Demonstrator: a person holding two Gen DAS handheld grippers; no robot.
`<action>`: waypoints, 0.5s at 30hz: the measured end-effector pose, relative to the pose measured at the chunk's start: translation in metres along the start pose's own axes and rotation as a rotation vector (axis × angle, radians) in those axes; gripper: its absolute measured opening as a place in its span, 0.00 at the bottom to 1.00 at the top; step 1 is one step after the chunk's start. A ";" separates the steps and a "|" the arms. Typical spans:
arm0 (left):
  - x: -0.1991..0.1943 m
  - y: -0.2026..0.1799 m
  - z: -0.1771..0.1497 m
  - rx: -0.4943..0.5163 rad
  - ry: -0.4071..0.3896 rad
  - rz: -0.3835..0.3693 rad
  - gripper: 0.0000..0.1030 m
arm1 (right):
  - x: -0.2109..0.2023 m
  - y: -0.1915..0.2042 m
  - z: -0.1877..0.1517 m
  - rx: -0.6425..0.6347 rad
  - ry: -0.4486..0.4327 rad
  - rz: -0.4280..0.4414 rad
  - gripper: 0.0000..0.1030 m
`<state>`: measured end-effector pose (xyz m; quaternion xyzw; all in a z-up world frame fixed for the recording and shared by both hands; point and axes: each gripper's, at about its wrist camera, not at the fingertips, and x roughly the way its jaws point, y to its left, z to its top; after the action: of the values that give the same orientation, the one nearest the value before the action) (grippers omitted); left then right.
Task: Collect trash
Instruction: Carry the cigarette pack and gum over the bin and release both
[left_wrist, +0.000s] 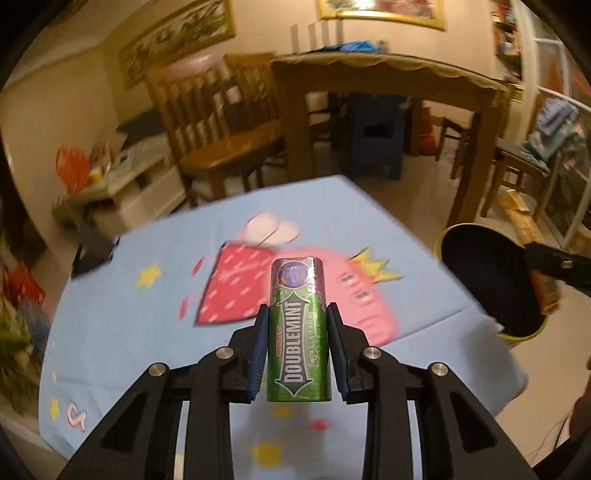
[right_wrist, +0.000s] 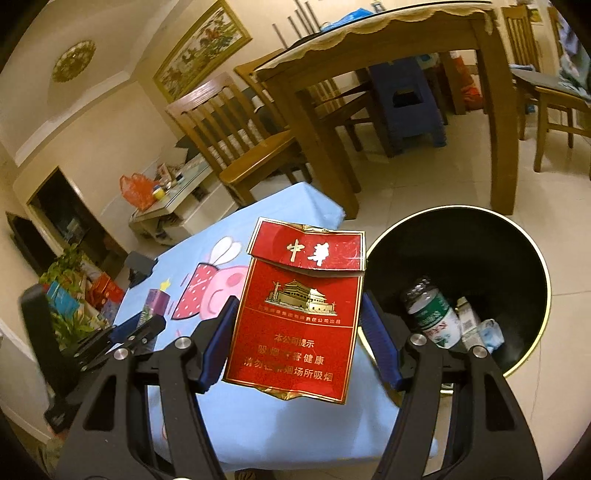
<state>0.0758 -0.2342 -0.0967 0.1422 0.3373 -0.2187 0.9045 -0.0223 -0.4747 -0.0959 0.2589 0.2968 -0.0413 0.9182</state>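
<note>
Green gum tin (left_wrist: 298, 332) in left claw (left_wrist: 297, 343), red cig pack (right_wrist: 299, 310) right claw (right_wrist: 301, 343)

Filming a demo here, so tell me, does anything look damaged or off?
Only the red cigarette pack held by the right gripper: its flip lid sits askew and its bottom edge is torn. The Doublemint can looks intact.

Low table (left_wrist: 110, 325), covered w/ a light-blue cartoon cloth (right_wrist: 280, 424) (pink pig, strawberry print, yellow stars), is filling the centre of both views. A dark flat object (left_wrist: 92, 254) is lying at its far-left corner; can't tell what it is. Tiled floor (right_wrist: 443, 177) is showing around the table, upper right of the right wrist frame. A black bin w/ yellow rim (right_wrist: 480, 254) is standing on the floor just beside the table's right edge.
</note>
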 end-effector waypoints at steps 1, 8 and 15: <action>-0.001 -0.009 0.003 0.013 -0.007 -0.009 0.28 | -0.002 -0.003 0.000 0.005 -0.004 -0.008 0.63; -0.003 -0.063 0.011 0.096 -0.035 -0.052 0.28 | -0.005 -0.021 0.003 -0.039 -0.004 -0.148 0.63; 0.002 -0.095 0.021 0.144 -0.043 -0.074 0.28 | -0.004 -0.068 0.023 -0.003 -0.038 -0.235 0.63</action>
<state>0.0418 -0.3249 -0.0932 0.1895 0.3064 -0.2786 0.8903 -0.0289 -0.5449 -0.1083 0.2203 0.3075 -0.1530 0.9130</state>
